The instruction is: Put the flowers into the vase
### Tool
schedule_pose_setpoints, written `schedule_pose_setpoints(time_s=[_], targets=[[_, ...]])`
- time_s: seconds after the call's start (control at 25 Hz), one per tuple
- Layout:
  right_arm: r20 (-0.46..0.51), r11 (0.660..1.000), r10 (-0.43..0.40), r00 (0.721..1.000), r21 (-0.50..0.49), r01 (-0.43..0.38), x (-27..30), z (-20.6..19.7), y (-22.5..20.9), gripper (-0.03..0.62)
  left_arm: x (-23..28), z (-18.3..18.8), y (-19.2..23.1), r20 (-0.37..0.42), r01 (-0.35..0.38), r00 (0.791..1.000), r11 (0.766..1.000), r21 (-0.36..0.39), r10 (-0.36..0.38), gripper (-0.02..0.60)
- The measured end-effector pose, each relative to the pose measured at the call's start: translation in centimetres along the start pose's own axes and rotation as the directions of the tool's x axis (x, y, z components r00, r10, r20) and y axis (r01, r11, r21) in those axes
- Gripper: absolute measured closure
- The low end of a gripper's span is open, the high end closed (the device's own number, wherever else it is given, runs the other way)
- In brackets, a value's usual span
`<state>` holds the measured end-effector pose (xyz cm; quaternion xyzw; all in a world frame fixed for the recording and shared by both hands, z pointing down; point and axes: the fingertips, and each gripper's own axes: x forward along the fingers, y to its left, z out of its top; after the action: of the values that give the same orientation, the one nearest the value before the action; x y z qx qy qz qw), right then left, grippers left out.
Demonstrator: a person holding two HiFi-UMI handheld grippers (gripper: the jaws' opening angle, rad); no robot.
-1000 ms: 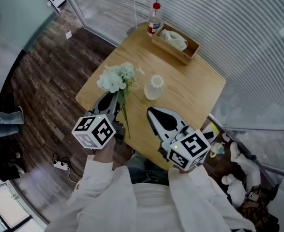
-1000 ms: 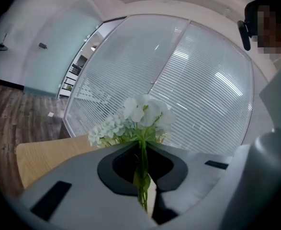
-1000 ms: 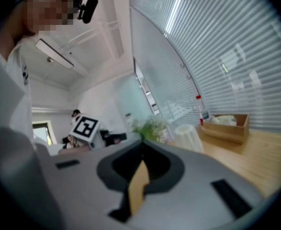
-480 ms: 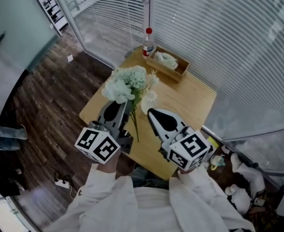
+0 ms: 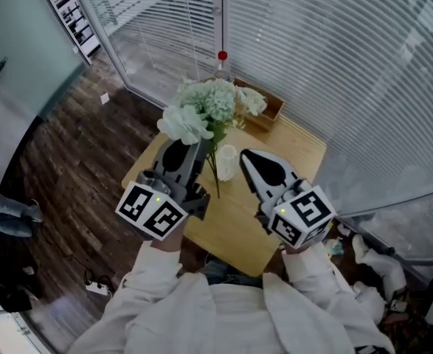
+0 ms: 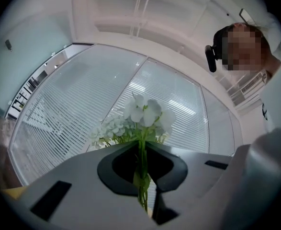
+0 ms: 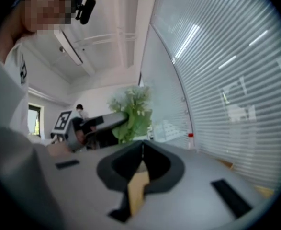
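Green stems are pinched between the left tongs (image 6: 142,150) — the jaws are pressed onto the bundle partway down it, with the cut ends sticking out below the grip. Held this way, the flowers (image 5: 210,103) stand nearly upright and clear of the table (image 5: 293,153), their pale heads fanning out at 12 to 1 o'clock from the tips in the head view. The right tongs (image 5: 246,155) are pressed together on nothing. Between the two pairs, at about 4 o'clock from the left tips, the small white vase (image 5: 226,162) stands on the table, touching neither; the stem ends hang just beside its mouth in that view, not yet in it.

Judging by looks, the bunch is light but top-heavy, and the thin stems seem bendy enough to splay or slip if squeezed loosely. A hold on the stems below the leaves — never on the soft heads — suits it. The vase looks light and tippable, so it may want steadying.

Farther off, a wooden tray (image 5: 269,113) sits at 1 o'clock from the vase and a red-capped bottle (image 5: 221,59) at 12.
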<state>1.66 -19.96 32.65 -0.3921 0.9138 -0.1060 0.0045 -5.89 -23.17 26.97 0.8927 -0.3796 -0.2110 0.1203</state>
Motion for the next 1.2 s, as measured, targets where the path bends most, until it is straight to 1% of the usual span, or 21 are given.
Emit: schedule_pose_setpoints(time_s=[0.16, 0.36, 0.52, 0.64, 0.76, 0.96, 1.2], targets=[[-0.005, 1.0, 0.003, 1.0, -0.002, -0.003, 1.0, 0.6, -0.7, 0.58, 2.4, 1.4, 0.2, 0.031, 0.047, 0.998, 0.999, 0.022, -0.048, 0.557], [-0.03, 1.0, 0.011, 0.999, -0.013, -0.012, 1.3, -0.1, -0.7, 0.58, 3.7, 2.6, -0.6, 0.091, 0.097, 0.991, 0.993, 0.06, -0.102, 0.557], [-0.026, 1.0, -0.004, 1.0, -0.006, 0.004, 1.2, -0.3, -1.2, 0.58, 4.2, 3.1, -0.8, 0.116, 0.121, 0.984, 0.988, 0.1, -0.132, 0.557], [-0.024, 1.0, -0.02, 1.0, 0.0, 0.02, 0.8, -0.5, -1.9, 0.58, 4.9, 3.4, -0.5, 0.127, 0.125, 0.982, 0.985, 0.118, -0.14, 0.557], [-0.029, 0.999, -0.038, 0.999, 0.007, 0.038, -0.1, -1.1, -2.6, 0.58, 5.1, 3.5, -0.4, 0.148, 0.131, 0.978, 0.984, 0.118, -0.148, 0.557], [-0.033, 0.999, -0.051, 0.998, 0.018, 0.051, -0.2, -1.7, -2.6, 0.58, 5.2, 3.7, -0.5, 0.163, 0.148, 0.971, 0.976, 0.161, -0.174, 0.557], [-0.043, 0.997, -0.056, 0.998, 0.042, 0.058, -0.2, -2.3, -2.7, 0.58, 5.0, 2.6, 0.1, 0.153, 0.147, 0.973, 0.978, 0.149, -0.17, 0.557]])
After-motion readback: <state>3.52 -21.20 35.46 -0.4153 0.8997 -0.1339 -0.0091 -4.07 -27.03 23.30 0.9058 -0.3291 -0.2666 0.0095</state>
